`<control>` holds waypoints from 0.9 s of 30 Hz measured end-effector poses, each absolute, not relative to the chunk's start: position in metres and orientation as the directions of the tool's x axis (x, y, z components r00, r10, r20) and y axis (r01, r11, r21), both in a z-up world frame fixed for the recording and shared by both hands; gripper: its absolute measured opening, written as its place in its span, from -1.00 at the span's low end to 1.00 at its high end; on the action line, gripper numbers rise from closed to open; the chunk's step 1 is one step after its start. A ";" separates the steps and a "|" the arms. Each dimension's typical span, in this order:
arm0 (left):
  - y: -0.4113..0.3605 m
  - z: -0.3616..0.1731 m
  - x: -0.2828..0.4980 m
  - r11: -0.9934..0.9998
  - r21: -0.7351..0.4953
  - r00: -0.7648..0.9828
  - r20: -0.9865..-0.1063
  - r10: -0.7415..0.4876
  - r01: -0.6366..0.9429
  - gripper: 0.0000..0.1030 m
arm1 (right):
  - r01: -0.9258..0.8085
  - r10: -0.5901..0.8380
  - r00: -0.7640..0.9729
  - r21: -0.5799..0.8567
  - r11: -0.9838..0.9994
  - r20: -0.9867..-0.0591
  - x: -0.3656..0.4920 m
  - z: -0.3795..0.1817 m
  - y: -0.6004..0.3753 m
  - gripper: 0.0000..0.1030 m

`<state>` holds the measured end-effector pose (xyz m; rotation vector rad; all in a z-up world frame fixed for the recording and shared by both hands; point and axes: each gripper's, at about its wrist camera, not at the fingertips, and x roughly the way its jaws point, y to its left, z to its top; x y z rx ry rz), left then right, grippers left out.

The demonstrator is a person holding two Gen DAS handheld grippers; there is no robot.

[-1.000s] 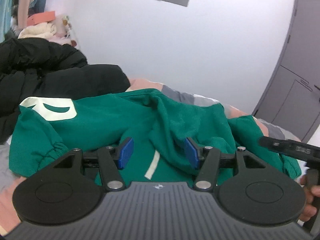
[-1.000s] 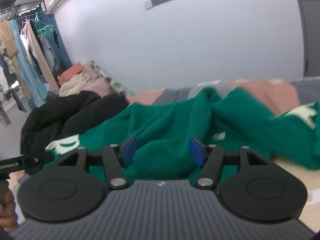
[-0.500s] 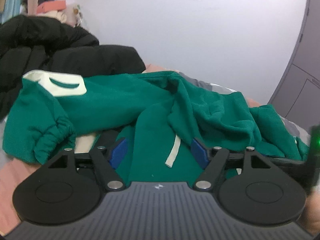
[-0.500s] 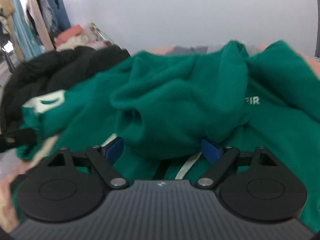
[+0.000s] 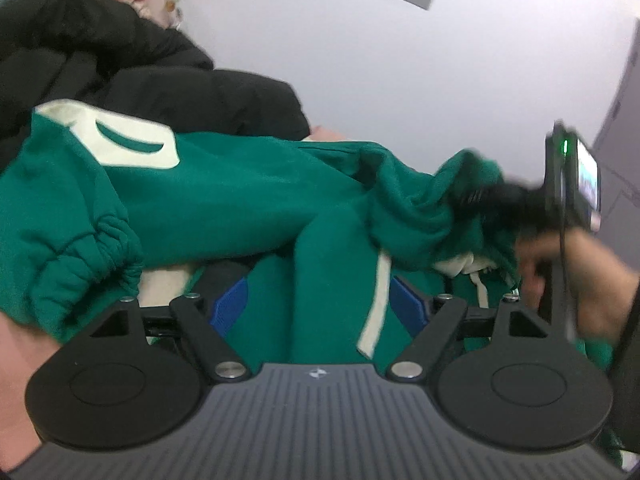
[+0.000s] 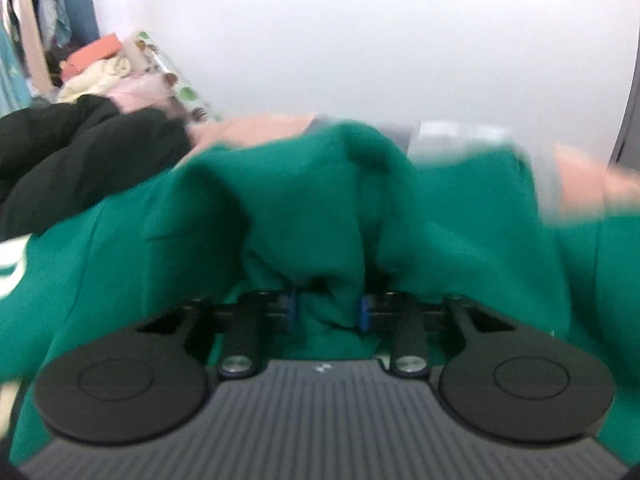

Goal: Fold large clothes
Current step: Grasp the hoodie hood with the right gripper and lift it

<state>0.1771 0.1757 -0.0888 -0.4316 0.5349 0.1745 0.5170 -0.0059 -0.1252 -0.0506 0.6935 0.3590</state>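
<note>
A crumpled green hoodie (image 5: 248,192) with a white letter patch and white drawstring (image 5: 376,300) lies on the bed. My left gripper (image 5: 320,308) is open, its blue pads wide apart over a fold of the hoodie. My right gripper (image 6: 326,312) has its jaws closed in on a bunched fold of the green hoodie (image 6: 320,208) and grips it. In the left wrist view the right gripper (image 5: 496,196) shows at the right, its fingers buried in the raised green cloth.
A black puffy jacket (image 5: 100,76) is heaped at the left behind the hoodie; it also shows in the right wrist view (image 6: 72,152). Pink and grey bedding (image 6: 256,128) lies beyond. Piled clothes (image 6: 104,72) sit by the white wall. A grey door (image 5: 624,120) stands at right.
My right gripper has narrowed its jaws onto a fold of the hoodie and lifted it. My left gripper has moved lower and closer to the cloth, still open.
</note>
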 end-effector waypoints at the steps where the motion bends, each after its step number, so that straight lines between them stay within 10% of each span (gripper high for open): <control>1: 0.180 -0.092 0.182 0.887 -0.368 0.847 -0.529 0.046 -0.278 0.58 | -0.329 0.292 0.723 0.060 0.943 -0.626 0.533 -0.114 0.000 -0.49; 9: 0.215 -0.116 0.212 0.845 -0.405 0.849 -0.518 0.103 -0.350 0.58 | -0.205 0.188 0.906 -0.004 0.979 -0.378 0.639 -0.031 0.034 -0.50; 16: 0.215 -0.127 0.221 0.860 -0.385 0.849 -0.519 0.099 -0.336 0.58 | -0.112 0.100 0.917 -0.009 0.994 -0.386 0.681 -0.054 0.039 -0.46; 19: 0.214 -0.128 0.222 0.862 -0.382 0.846 -0.524 0.095 -0.333 0.58 | -0.154 0.156 0.906 0.036 0.987 -0.394 0.672 -0.070 0.029 -0.26; 23: 0.212 -0.127 0.220 0.867 -0.377 0.847 -0.524 0.089 -0.324 0.58 | -0.193 0.197 0.913 0.045 0.980 -0.357 0.652 -0.074 0.015 0.47; 27: 0.212 -0.125 0.218 0.867 -0.381 0.848 -0.523 0.083 -0.320 0.58 | -0.206 0.250 0.880 0.150 0.967 -0.404 0.624 -0.066 -0.004 0.47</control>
